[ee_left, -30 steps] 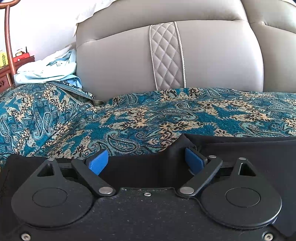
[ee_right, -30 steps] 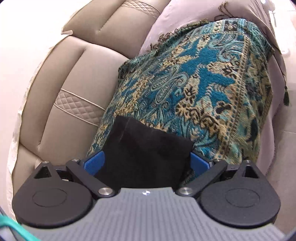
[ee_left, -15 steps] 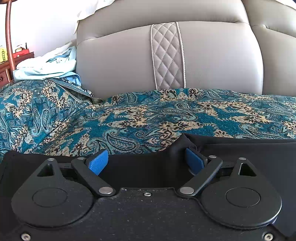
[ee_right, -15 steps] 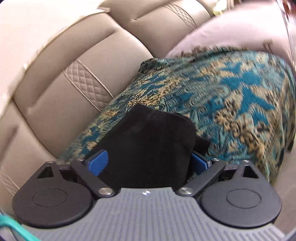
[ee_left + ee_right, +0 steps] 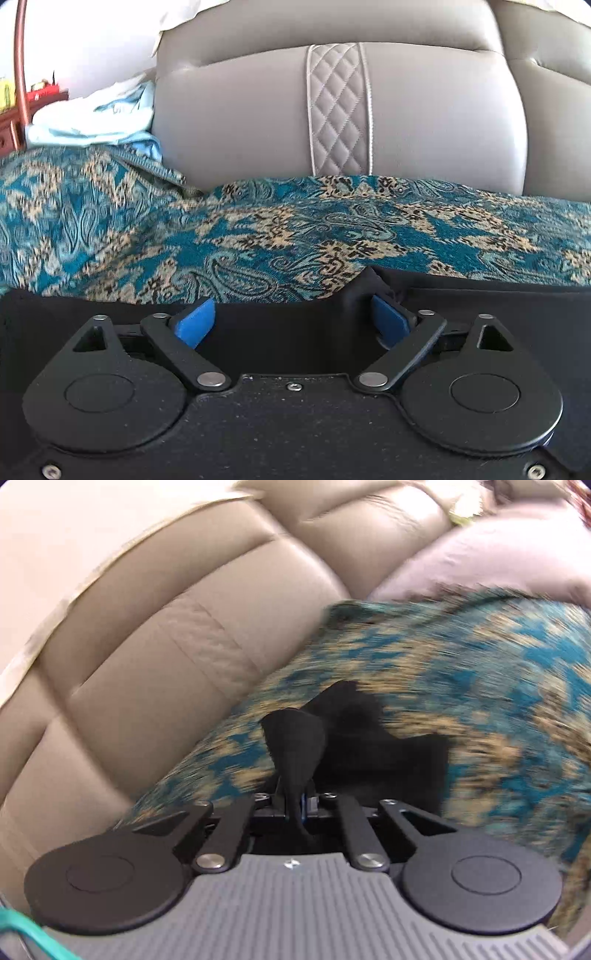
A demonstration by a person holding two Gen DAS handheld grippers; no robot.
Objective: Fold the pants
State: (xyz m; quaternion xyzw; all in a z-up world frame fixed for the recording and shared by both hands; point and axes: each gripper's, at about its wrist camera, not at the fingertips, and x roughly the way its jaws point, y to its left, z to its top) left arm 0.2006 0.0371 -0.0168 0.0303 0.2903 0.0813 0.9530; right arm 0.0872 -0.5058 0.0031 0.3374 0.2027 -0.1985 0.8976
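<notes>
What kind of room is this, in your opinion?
Probably a home living room: a leather sofa, a paisley throw spread over its seat, and loose laundry on one end.

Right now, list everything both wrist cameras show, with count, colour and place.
pants: one, black, lying on the throw; a pinched fold sticks up from the right claw.
throw: one, teal and tan paisley, covering the sofa seat.
sofa: one, grey-beige leather with quilted strip, behind the throw.
cloth pile: one, pale blue and white, left of the sofa back.
wooden furniture: one, reddish brown, far left edge.
left claw: one, black with blue pads, open over the pants.
right claw: one, black, shut on the pants.
</notes>
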